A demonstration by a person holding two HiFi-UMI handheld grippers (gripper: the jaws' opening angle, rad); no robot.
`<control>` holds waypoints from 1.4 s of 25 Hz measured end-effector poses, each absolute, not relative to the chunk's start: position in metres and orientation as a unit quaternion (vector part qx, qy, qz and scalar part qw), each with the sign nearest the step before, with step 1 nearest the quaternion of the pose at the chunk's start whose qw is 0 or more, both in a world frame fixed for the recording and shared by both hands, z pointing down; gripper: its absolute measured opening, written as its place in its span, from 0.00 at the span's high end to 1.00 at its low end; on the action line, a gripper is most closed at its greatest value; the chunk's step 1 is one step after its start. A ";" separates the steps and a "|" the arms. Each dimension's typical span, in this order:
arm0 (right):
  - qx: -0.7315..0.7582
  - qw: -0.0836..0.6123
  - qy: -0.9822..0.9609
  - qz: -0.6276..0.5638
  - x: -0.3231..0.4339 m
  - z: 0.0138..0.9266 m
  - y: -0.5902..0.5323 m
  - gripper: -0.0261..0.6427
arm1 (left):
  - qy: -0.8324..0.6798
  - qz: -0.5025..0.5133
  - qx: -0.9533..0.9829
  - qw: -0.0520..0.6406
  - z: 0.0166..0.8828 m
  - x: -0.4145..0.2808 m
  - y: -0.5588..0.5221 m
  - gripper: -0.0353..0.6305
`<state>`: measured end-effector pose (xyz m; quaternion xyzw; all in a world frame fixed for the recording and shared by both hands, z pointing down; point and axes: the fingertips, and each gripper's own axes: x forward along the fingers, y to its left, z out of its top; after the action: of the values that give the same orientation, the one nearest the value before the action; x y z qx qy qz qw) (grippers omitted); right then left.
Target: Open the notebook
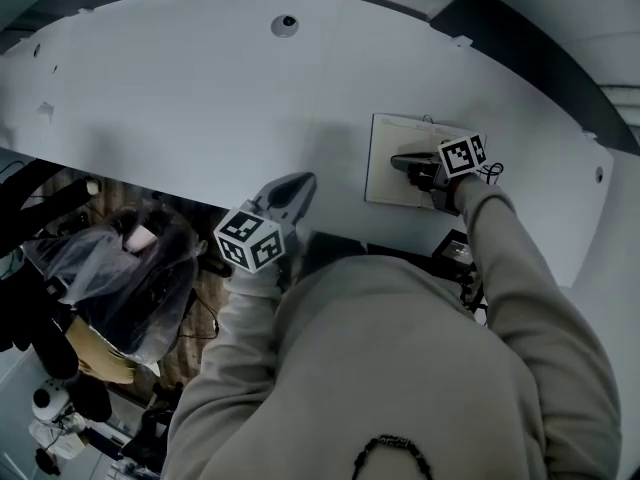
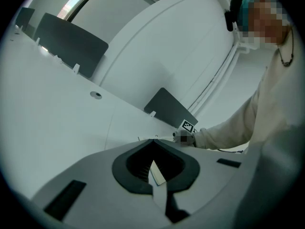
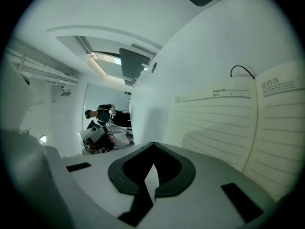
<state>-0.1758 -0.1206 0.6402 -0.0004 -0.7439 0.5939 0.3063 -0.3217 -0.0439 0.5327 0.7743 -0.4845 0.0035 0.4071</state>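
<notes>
Right gripper view: the open notebook (image 3: 224, 128) lies just ahead of the closed, empty right gripper (image 3: 151, 146), its light, floppy pages probably best pinched at an edge; the left gripper (image 2: 155, 141) is likewise closed.

Table (image 1: 180, 98): spreads out in front of me.
Notebook (image 1: 385, 138): lies open on the table, to my right, near the table's near edge.
My right gripper (image 1: 397, 159): over the notebook's pages.
My left gripper (image 1: 300, 184): left of the notebook, apart from it, over the table's near edge.
Cable hole (image 1: 285, 25): in the table, far behind both grippers.
Plastic bag (image 1: 110, 268): below the table, at my left.
</notes>
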 end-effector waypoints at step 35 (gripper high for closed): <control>0.107 0.203 -0.751 0.619 0.068 0.624 -0.094 0.93 | -0.355 0.100 0.826 0.427 0.548 -0.112 -0.068 0.95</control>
<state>0.0682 -0.0937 0.6242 0.1068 -0.7513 0.6188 0.2028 -0.1118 -0.0680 0.5476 0.8257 -0.3550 0.0999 0.4269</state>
